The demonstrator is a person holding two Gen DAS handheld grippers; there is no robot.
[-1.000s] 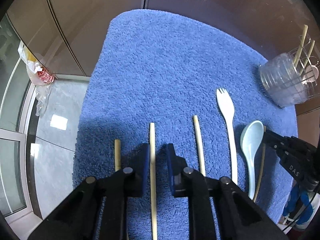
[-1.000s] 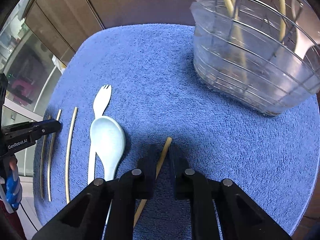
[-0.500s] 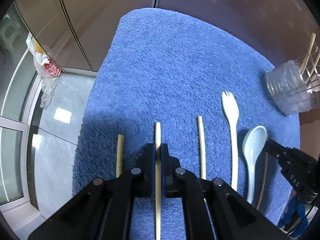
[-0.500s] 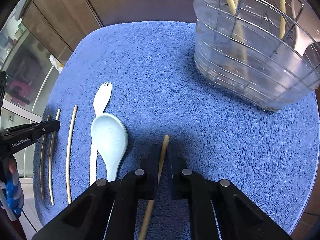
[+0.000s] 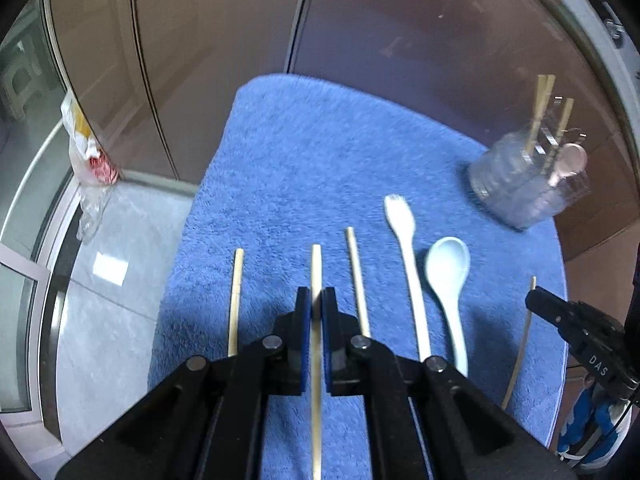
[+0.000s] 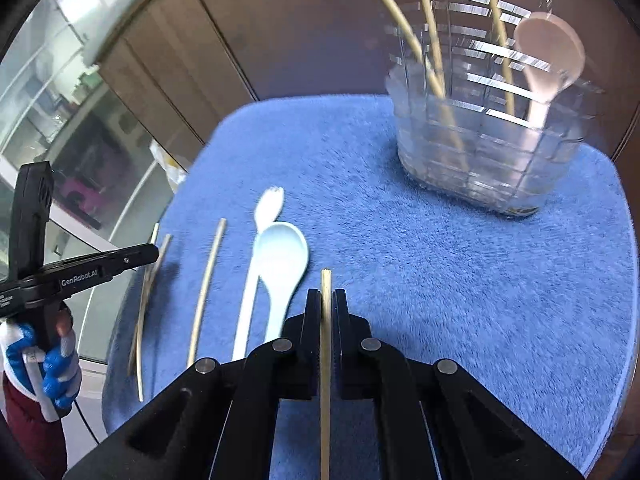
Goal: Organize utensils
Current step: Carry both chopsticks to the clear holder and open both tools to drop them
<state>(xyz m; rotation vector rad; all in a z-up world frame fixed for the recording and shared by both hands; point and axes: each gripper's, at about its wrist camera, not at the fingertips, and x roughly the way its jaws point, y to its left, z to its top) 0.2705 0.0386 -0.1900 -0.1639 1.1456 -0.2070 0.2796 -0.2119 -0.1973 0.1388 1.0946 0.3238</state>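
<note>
My left gripper (image 5: 316, 300) is shut on a pale wooden chopstick (image 5: 316, 264), lifted off the blue towel (image 5: 312, 168). Two more chopsticks (image 5: 236, 296) (image 5: 357, 280), a white spork (image 5: 404, 232) and a light blue spoon (image 5: 448, 272) lie on the towel beside it. My right gripper (image 6: 326, 300) is shut on another chopstick (image 6: 326, 280), held above the towel (image 6: 440, 264). A clear slotted holder (image 6: 480, 160) stands at the back right with several chopsticks and a pink spoon (image 6: 548, 56) in it. In the right wrist view the spork (image 6: 268, 204) and blue spoon (image 6: 280, 256) lie to the left.
The towel covers a round table whose edge drops to a tiled floor (image 5: 104, 280) on the left. Brown cabinet doors (image 5: 224, 32) stand behind. A plastic bag (image 5: 88, 152) hangs at the far left. A gloved hand (image 6: 48, 360) holds the left gripper's handle.
Both grippers closed on their chopsticks and lifted them off the towel. The cameras rose and tilted up, so the holder and cabinets show more.
</note>
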